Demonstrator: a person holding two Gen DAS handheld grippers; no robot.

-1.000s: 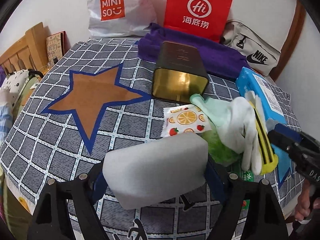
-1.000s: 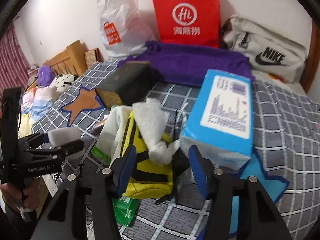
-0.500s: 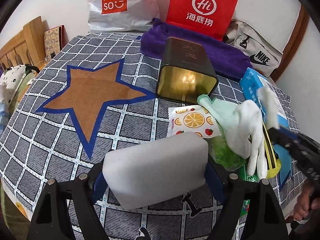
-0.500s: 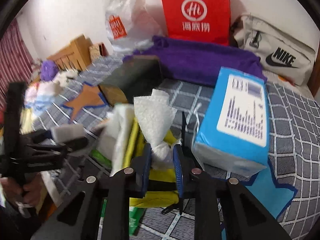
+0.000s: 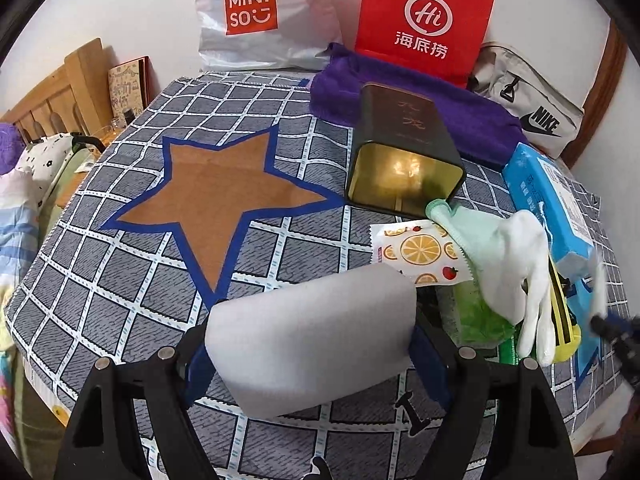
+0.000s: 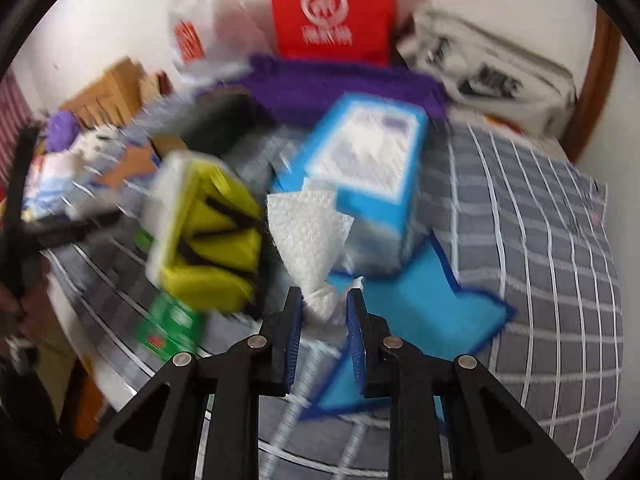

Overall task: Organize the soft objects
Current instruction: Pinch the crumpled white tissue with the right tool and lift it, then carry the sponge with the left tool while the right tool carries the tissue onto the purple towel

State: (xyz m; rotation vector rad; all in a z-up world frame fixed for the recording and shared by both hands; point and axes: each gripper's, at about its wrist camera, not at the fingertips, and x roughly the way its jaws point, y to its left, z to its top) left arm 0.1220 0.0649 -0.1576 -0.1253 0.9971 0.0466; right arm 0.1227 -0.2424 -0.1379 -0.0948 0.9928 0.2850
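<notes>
A second ago the right gripper (image 6: pixel 323 310) stood open over the pile; now its jaws have closed on the twisted lower end of a white tissue (image 6: pixel 310 236), which stands up between the blue pads, and the whole right wrist view is smeared, so the hand is swinging across the bed with its catch. The tissue has left its spot on top of the yellow pouch (image 6: pixel 210 244) and now shows in front of the blue tissue pack (image 6: pixel 368 172), near the right edge of the checked bedspread (image 6: pixel 552 240). The left gripper (image 5: pixel 310 346) has not changed: its jaws stay wide, pressed on either end of a grey sponge block (image 5: pixel 312 332) held above the near edge of the bedspread, short of the brown star. With one soft thing in each gripper, both look ready to be carried somewhere; the open gold tin (image 5: pixel 404 168) lying on its side seems a likely home, though that is a guess.
</notes>
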